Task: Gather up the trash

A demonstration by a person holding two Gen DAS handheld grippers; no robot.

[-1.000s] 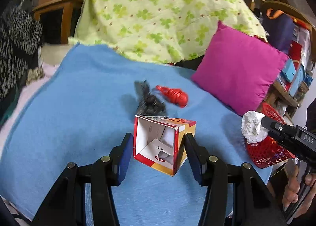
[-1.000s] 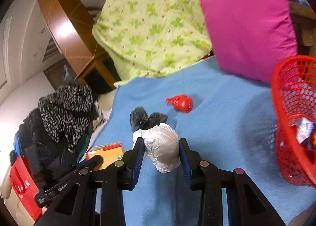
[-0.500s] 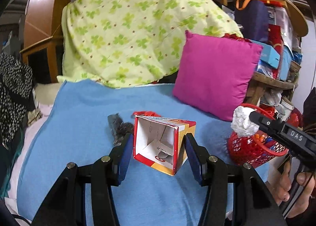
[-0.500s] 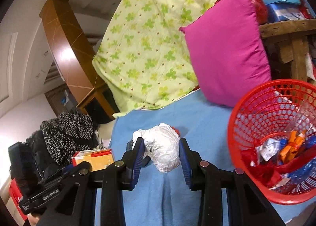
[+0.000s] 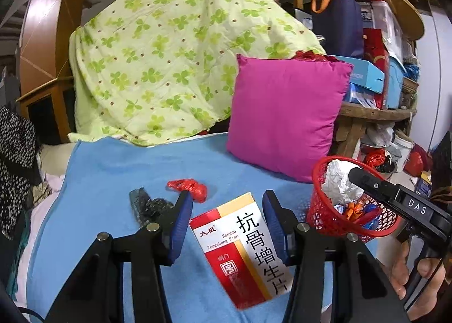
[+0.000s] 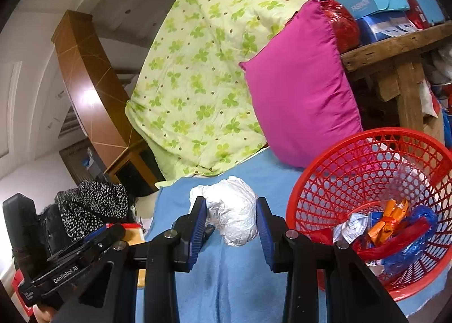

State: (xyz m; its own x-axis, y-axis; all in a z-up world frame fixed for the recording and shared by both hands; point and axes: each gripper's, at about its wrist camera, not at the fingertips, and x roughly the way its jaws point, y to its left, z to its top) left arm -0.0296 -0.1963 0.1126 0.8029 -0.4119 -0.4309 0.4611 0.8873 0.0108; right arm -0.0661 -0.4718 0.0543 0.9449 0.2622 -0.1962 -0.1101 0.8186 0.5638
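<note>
My left gripper [image 5: 227,227] is shut on a red, white and yellow medicine box [image 5: 243,246], which lies tilted between the pads with its printed face up. My right gripper [image 6: 228,224] is shut on a crumpled white wad [image 6: 234,218] and hangs over the blue blanket [image 6: 226,280], just left of the red mesh basket [image 6: 367,136]. In the left wrist view the white wad [image 5: 337,181] shows at the red mesh basket's [image 5: 319,210] near rim. Several wrappers lie inside the basket. A red wrapper [image 5: 189,188] and a black bag [image 5: 147,205] lie on the blanket ahead of my left gripper.
A magenta cushion [image 5: 285,116] leans behind the basket, beside a green clover quilt [image 5: 169,63]. A cluttered wooden shelf [image 6: 395,49] stands to the right. Dark spotted clothes [image 6: 93,204] are piled at the left. A hand [image 5: 409,280] holds the right gripper's handle.
Both grippers have moved right and up toward the basket. The box has turned in my left gripper, from showing its open end to showing its printed face. The wad is still gripped.
</note>
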